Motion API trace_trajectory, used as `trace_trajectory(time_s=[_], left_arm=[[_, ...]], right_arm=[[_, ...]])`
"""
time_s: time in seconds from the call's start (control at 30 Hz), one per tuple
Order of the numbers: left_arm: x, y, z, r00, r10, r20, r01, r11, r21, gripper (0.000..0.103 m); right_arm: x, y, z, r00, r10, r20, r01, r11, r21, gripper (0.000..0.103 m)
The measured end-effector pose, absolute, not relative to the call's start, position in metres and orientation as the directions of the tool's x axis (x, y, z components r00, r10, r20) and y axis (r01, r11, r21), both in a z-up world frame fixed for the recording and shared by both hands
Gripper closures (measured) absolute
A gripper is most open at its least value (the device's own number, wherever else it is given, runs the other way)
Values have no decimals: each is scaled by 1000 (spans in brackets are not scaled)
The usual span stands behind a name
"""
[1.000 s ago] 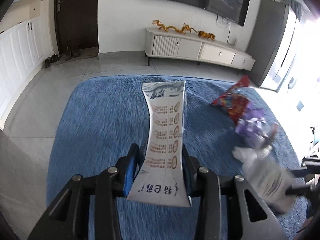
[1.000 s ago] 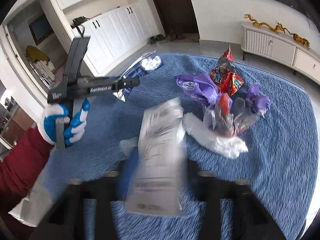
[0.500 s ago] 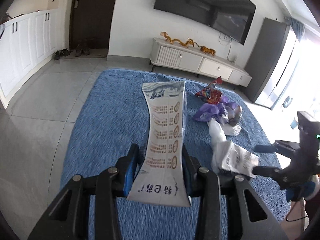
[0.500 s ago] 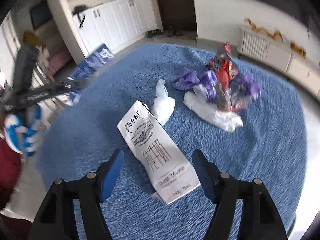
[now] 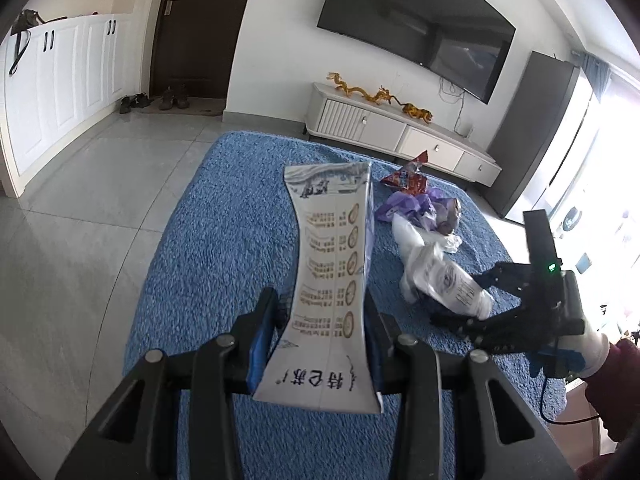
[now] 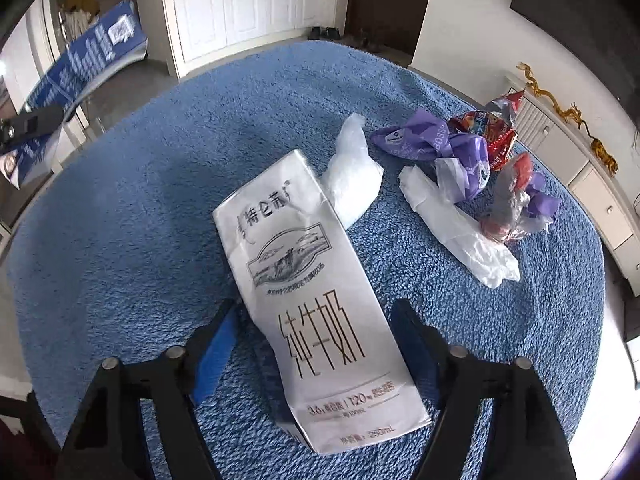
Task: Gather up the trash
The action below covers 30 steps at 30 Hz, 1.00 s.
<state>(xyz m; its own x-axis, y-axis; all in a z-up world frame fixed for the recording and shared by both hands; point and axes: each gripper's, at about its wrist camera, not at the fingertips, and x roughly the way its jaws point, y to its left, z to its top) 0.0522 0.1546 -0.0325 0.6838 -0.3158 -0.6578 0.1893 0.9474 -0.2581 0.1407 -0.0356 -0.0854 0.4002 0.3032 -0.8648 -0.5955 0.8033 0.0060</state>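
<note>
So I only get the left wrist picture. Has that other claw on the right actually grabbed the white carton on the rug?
Observer: No. The right wrist view shows the right claw open, one finger on each side of the white carton, which lies flat on the blue rug.
Operator: What is the white lump behind it?
Observer: A crumpled white plastic bag, touching the carton's far end.
Operator: And the one my claw holds?
Observer: From there, the milk carton in the left claw shows a blue face with white print.
</note>
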Motion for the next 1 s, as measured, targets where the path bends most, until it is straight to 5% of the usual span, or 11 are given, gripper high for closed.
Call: trace_trajectory(time_s=[0.63,1.0], left_arm=[[17,117,3,705,-365,-608,261,931,-255,66],[29,-12,51,638,-519,-569,493,843,-215,66]], right_arm=[[70,-122,-13,542,438,-717,-499,854,145,64],[26,-256,52,746,296,-597,-286,951,115,64]])
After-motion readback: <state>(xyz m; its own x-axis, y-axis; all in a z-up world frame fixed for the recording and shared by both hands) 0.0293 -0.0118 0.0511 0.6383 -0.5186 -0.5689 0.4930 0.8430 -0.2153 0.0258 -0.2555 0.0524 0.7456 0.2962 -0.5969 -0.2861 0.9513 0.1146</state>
